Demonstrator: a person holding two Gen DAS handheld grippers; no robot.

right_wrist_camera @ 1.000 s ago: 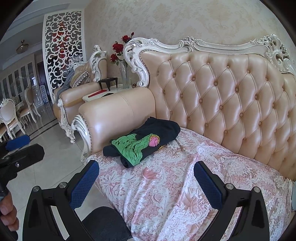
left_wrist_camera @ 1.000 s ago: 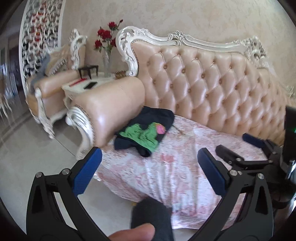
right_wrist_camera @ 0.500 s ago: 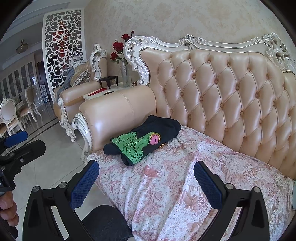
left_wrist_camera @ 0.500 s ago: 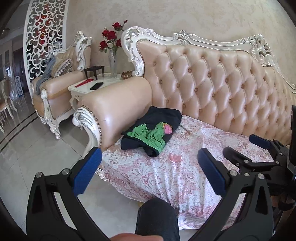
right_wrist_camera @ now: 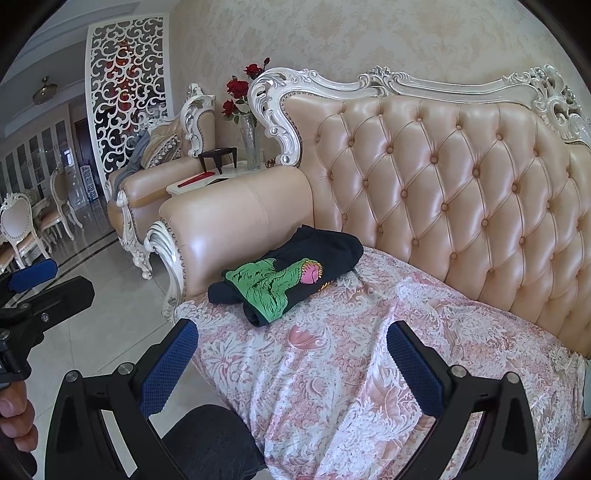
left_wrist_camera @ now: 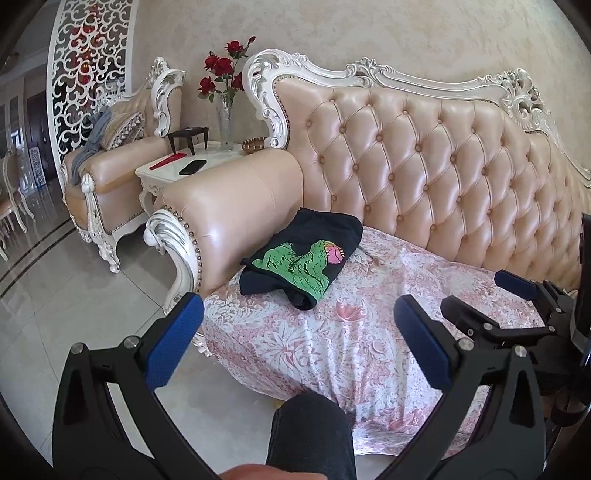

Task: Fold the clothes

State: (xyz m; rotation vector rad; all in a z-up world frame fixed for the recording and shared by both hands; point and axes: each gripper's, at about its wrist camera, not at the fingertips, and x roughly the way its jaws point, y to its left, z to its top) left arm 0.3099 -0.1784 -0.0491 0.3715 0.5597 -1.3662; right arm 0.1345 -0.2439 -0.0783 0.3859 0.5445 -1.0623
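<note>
Here, the left gripper [left_wrist_camera: 297, 334] hangs over the near left of the sofa [left_wrist_camera: 424, 158], fingers spread and empty. A folded shirt [left_wrist_camera: 301, 260] lies far left on the cover [left_wrist_camera: 332, 343], against the armrest [left_wrist_camera: 236, 206]. The right gripper [right_wrist_camera: 291, 352] hangs further right, likewise spread, holding nothing.

Tufted peach sofa [left_wrist_camera: 424, 158], matching armchair [left_wrist_camera: 122, 155], glossy tiled floor [left_wrist_camera: 55, 295], beige patterned wall [left_wrist_camera: 369, 29].
</note>
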